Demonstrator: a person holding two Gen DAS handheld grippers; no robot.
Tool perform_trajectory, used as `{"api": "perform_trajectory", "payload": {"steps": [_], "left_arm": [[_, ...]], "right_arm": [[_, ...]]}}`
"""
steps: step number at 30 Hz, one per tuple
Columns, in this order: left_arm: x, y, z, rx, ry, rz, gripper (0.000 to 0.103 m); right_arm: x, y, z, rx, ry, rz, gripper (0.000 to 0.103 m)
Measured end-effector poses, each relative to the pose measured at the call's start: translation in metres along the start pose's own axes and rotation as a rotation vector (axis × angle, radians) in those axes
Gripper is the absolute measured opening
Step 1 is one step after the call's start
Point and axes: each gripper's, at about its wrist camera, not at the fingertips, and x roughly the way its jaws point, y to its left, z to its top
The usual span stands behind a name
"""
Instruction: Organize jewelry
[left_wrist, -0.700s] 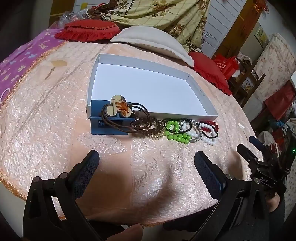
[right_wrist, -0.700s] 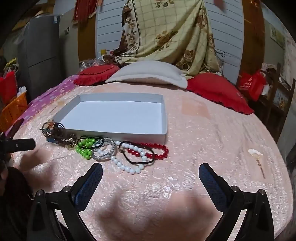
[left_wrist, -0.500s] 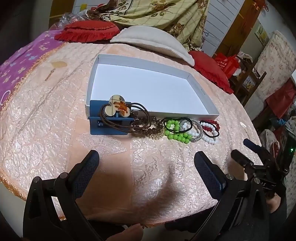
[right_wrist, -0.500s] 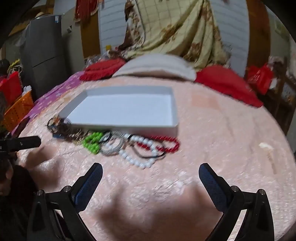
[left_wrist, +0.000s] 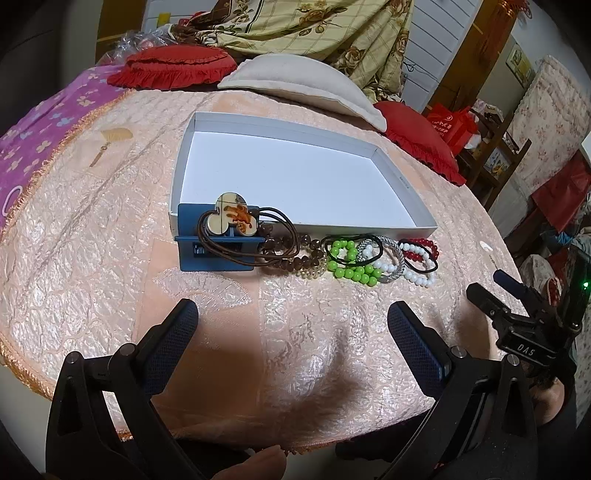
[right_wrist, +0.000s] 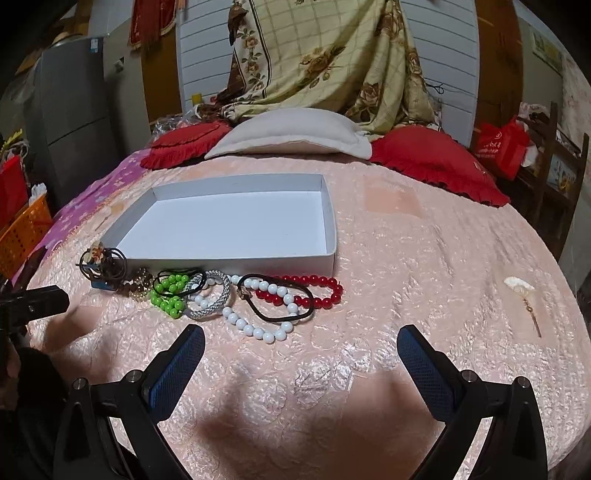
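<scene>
An empty white tray (left_wrist: 402, 192) (right_wrist: 330, 236) lies on the pink bedspread. Along its near side lies a row of jewelry: a clover-shaped hair tie (left_wrist: 232, 220) on a blue holder (left_wrist: 190, 254), a brown bead bracelet (left_wrist: 295, 260), a green bead bracelet (left_wrist: 351, 271) (right_wrist: 168, 295), a silver bangle (right_wrist: 216, 304), a white bead bracelet (right_wrist: 258, 328), a black hair tie (right_wrist: 280, 315) and a red bead bracelet (right_wrist: 321, 291). My left gripper (left_wrist: 291, 321) is open and empty, short of the brown beads. My right gripper (right_wrist: 301, 345) is open and empty, just short of the white beads.
Red cushions (right_wrist: 436, 162) and a beige pillow (right_wrist: 291, 134) lie at the far end of the bed. A small cream tasselled charm (right_wrist: 521, 288) lies to the right. An orange basket (right_wrist: 22, 229) stands off the bed's left side.
The right gripper has moved forward toward the bead bracelets, which now lie closer between its fingers. The left gripper has barely moved.
</scene>
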Motion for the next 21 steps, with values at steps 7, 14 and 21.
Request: {"api": "perform_trajectory", "payload": {"steps": [7, 14, 21], "left_arm": [[-0.0014, 0.0021, 0.0015, 0.004, 0.004, 0.003, 0.103], [-0.0014, 0.0014, 0.0013, 0.004, -0.005, 0.000, 0.103], [-0.0028, 0.0013, 0.0008, 0.005, -0.001, 0.001, 0.103]], "right_arm": [[0.0040, 0.0051, -0.0029, -0.024, 0.014, -0.007, 0.103], [0.0069, 0.0003, -0.0040, 0.008, 0.020, 0.008, 0.103], [0.0055, 0.0002, -0.0040, 0.008, -0.001, 0.004, 0.103]]}}
